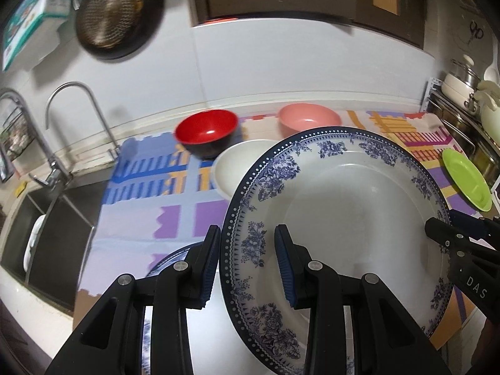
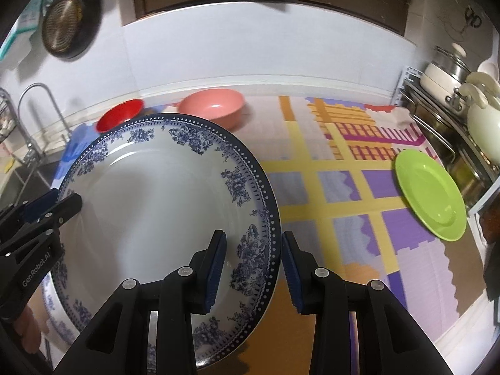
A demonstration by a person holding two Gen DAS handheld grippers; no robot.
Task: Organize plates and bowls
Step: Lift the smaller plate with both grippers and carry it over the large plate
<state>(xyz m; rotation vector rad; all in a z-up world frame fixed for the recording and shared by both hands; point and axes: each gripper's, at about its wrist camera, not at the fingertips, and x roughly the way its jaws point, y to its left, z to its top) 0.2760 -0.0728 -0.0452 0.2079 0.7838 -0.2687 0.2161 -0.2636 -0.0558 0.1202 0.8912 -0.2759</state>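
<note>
Two claws carry one blue-patterned plate above the counter.
Left claw (image 1: 247,265) and right claw (image 2: 253,268) each clench an opposite rim of the blue-patterned plate (image 1: 343,212), lifted and tilted; beyond that plate sit a white bowl (image 1: 231,168), red bowl (image 1: 204,131) and pink bowl (image 1: 307,118), with a green plate (image 2: 429,193) well to its right.

Black tool (image 1: 248,268), blue ribbed pads (image 1: 284,268), silver screws

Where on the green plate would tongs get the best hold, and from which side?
The green plate lies flat on the patterned mat, so only its raised rim offers a hold. Probably best to take the near-left rim, coming from the open mat side; the pot rack crowds its far-right edge.
</note>
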